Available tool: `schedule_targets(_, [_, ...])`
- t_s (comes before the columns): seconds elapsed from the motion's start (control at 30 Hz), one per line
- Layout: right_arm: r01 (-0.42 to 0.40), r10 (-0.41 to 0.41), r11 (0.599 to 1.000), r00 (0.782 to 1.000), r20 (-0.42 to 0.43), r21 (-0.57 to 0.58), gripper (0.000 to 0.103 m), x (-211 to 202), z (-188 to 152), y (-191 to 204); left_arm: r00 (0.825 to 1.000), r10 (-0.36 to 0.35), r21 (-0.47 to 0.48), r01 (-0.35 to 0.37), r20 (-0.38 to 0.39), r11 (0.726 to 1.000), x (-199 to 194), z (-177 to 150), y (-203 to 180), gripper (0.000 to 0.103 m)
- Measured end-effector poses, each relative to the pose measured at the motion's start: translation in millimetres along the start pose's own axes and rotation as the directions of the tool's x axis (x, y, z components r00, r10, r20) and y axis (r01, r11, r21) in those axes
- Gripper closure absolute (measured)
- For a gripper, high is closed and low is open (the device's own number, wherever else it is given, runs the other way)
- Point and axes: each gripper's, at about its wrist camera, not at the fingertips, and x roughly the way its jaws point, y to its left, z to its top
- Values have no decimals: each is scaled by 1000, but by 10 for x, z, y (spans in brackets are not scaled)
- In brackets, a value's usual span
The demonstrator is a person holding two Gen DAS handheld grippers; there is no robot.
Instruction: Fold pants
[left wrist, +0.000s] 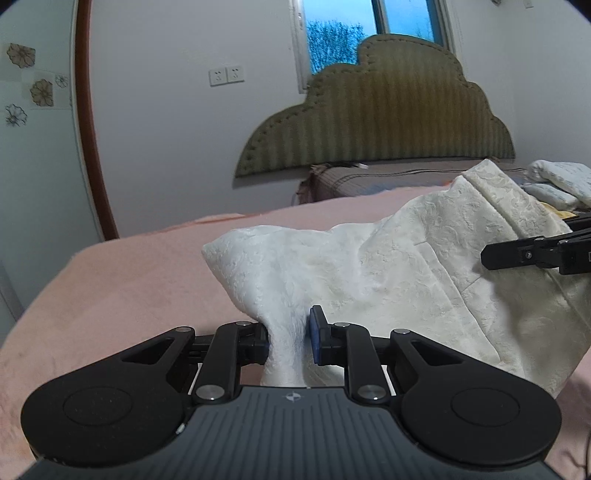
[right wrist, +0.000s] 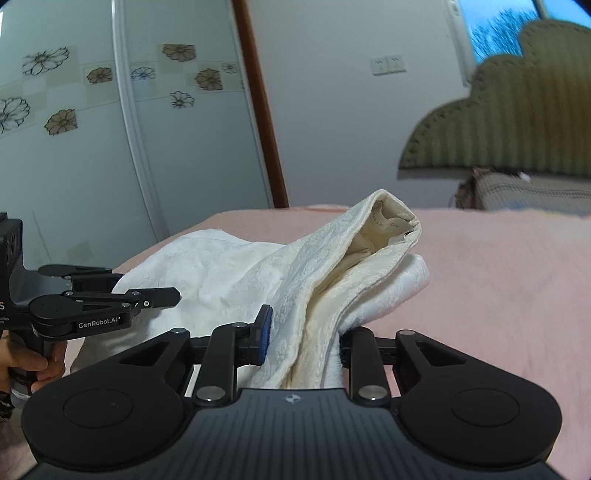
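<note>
The pants [left wrist: 388, 266] are cream white with a raised floral weave and lie bunched on a pink blanket [left wrist: 122, 288]. My left gripper [left wrist: 288, 341] is shut on a pinched fold of the pants. My right gripper [right wrist: 301, 343] is shut on a thick bundle of the pants [right wrist: 332, 269], with the waistband and its label standing open above it. The right gripper's fingers show at the right edge of the left wrist view [left wrist: 524, 254]. The left gripper shows at the left of the right wrist view [right wrist: 147, 293], held by a hand.
A padded olive headboard [left wrist: 376, 122] stands against the white wall, with a window [left wrist: 369, 33] above it. A grey mattress edge [left wrist: 376, 181] and white folded items [left wrist: 557, 181] lie at the far right. A wardrobe with flower decals [right wrist: 110, 110] stands left.
</note>
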Motion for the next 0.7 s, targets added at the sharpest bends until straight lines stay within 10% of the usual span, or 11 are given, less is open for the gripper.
schedule_targets(0.5, [37,-33,999,989,-146,29,76,1264,35,-259,984,114,6,-114,-138,993,858,-17,427,78])
schedule_targets(0.7, [27,4,983,986,-166,182,65,1173,-82,-512,980,150,-16,-153,-129,988,810,-75,584,39])
